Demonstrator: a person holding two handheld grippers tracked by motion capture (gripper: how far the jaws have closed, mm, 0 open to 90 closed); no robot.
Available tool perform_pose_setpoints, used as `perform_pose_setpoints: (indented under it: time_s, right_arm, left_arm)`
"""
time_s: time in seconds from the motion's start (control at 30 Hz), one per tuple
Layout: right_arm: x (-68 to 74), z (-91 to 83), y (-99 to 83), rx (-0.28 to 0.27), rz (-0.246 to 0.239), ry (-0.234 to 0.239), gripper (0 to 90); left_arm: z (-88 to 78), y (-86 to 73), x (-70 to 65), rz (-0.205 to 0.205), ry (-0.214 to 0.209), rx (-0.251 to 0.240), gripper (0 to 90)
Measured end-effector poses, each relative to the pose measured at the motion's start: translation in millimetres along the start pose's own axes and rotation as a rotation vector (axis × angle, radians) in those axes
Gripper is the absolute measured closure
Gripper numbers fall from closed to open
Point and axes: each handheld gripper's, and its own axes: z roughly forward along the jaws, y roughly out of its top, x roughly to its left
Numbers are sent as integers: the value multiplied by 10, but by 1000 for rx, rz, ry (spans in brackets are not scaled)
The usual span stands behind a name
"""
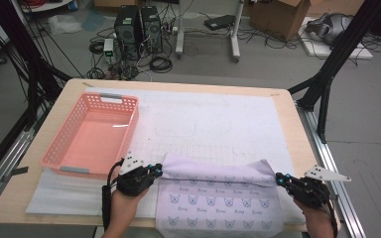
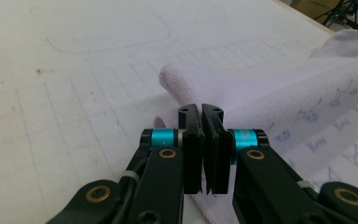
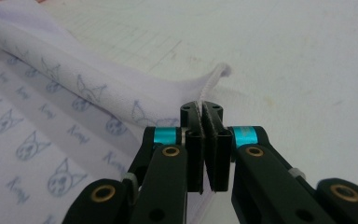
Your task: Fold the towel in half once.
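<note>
The surface (image 1: 287, 129) is a pale wooden top with a white gridded mat (image 1: 203, 119) spread over most of it. Taking the cloth (image 1: 218, 198) as the landmark: it is a lilac piece printed with small cat faces, lying at the near edge of the mat, its far part folded over into a soft roll that runs across from one side to the other, the printed side flat in front of that roll and hanging slightly past the near edge. Up and to the left of the cloth sits a pink basket (image 1: 52, 156), close to the cloth's left corner but apart from it. At the cloth's left end of the roll, the left hand-held gripper (image 1: 157, 170) has its jaws pressed together on the cloth's edge; in the left gripper view (image 2: 201, 109) the fabric bulges just beyond the tips. At the cloth's right end, the right hand-held gripper (image 1: 279, 177) likewise pinches the corner, and in the right gripper view (image 3: 202, 107) the stitched hem stands up between the closed jaws.
</note>
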Motion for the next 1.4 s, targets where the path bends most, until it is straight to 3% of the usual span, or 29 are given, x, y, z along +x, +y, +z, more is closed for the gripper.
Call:
perform_pose_setpoints:
  time_s: [0.13, 0.2, 0.23, 0.3, 0.33, 0.47, 0.6, 0.67, 0.7, 0.73, 0.77, 0.8, 0.83, 1.13, 1.27, 1.4]
  right_arm:
    - [43, -27, -92, 36, -15, 11, 876]
    - [41, -11, -123, 59, -13, 11, 862]
    - [40, 0, -130, 71, -4, 16, 826]
    - [26, 22, -119, 79, 13, 15, 663]
    - [24, 24, -105, 72, 31, 8, 596]
    - [24, 45, 11, 29, 46, -31, 515]
    - [26, 207, 154, 49, 26, -58, 496]
    - [-7, 341, 213, 74, 20, -80, 494]
    - [-30, 408, 233, 97, 23, -87, 500]
    - [-60, 471, 248, 119, 22, -96, 530]
    - [-88, 520, 255, 135, 19, -96, 626]
    - [-113, 544, 256, 149, 14, -79, 763]
    - [-122, 543, 253, 149, 9, -69, 838]
    - [41, 109, 153, 18, -21, -35, 865]
    - [136, -64, 71, 7, -22, -9, 865]
    - [192, -145, -45, 41, -25, 11, 865]
  left_arm:
    - [5, -138, 6, -7, -34, 41, 851]
    - [11, -153, 3, -2, -44, 33, 753]
    - [20, -142, 3, 0, -43, 28, 647]
    - [36, -107, 7, -3, -41, 16, 517]
    - [51, -84, 11, -6, -38, 8, 486]
    - [136, 57, 80, -24, -40, -11, 426]
    - [321, 146, 136, -52, -64, 34, 467]
    - [411, 152, 156, -70, -71, 67, 537]
    - [436, 151, 157, -72, -66, 77, 623]
    - [445, 146, 155, -68, -68, 82, 719]
    - [443, 142, 146, -65, -66, 77, 794]
    - [427, 140, 136, -57, -69, 72, 827]
    - [404, 137, 124, -53, -73, 63, 837]
    - [64, 79, 0, -49, -128, -51, 827]
    - [-77, 4, -45, -57, -158, -52, 817]
    - [-167, -149, -111, -52, -172, -11, 816]
